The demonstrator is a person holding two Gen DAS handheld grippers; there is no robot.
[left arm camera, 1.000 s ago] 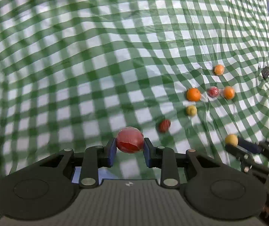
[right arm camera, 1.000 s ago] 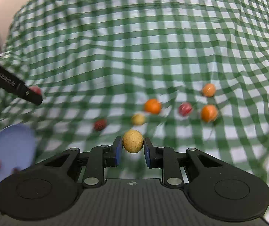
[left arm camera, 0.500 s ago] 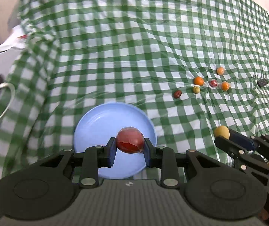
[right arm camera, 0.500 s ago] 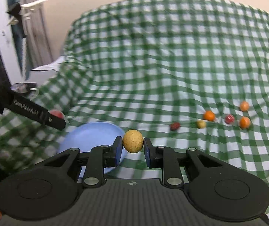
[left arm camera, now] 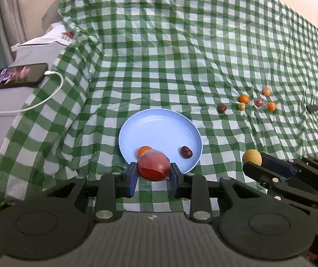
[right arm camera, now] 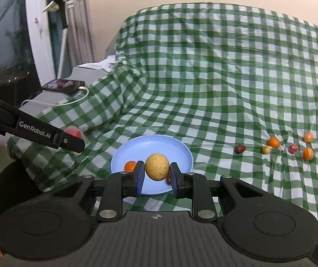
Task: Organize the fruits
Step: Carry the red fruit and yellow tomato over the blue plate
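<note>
- left hand-held gripper [left arm camera: 153,174] clamped on red fruit [left arm camera: 153,165], above near rim of blue plate [left arm camera: 159,124]
- right hand-held gripper [right arm camera: 156,178] clamped on tan fruit [right arm camera: 157,166], over plate
- plate holds orange fruit [left arm camera: 144,150] and dark red fruit [left arm camera: 186,152]
- six loose fruits [left arm camera: 244,99] on checked cloth [left arm camera: 181,55], well right of plate

small dark object [left arm camera: 312,108] on cloth unidentifiable, dark red fruit [right arm camera: 168,179] half hidden behind tool pad

My left gripper [left arm camera: 153,170] is clamped tight, angled downward; my right gripper [right arm camera: 156,172], at its three o'clock, likewise.
</note>
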